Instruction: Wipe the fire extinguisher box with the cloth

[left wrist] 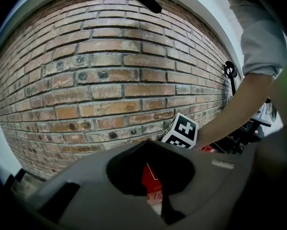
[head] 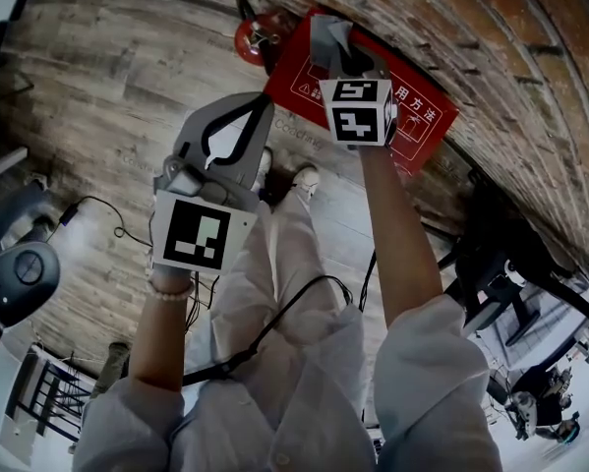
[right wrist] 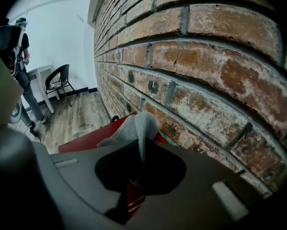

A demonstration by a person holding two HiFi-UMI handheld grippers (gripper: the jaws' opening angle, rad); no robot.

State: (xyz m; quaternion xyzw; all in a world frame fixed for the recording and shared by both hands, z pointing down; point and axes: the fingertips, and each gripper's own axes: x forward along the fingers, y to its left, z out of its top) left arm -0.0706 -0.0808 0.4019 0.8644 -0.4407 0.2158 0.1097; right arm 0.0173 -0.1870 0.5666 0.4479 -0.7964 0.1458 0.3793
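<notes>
A: Fire extinguisher box (head: pixel 412 126), position?
B: Red, at the foot of the brick wall (left wrist: pixel 109 80).
A: Right claw (head: pixel 343 57)?
B: Clamped on grey cloth (head: pixel 329 37), over the box's top.
A: Left claw (head: pixel 255 111)?
B: Jaws together, nothing between them, held beside the box, apart from it.

Probably an office or studio: brick wall (right wrist: pixel 205 56), wood-plank floor (head: pixel 97 116), black chair (right wrist: pixel 59 81), table (right wrist: pixel 40 71).

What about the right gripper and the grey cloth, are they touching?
Touching. The right gripper view shows the grey cloth pinched between the right gripper's closed jaws, its folds bulging out beyond them.
</notes>
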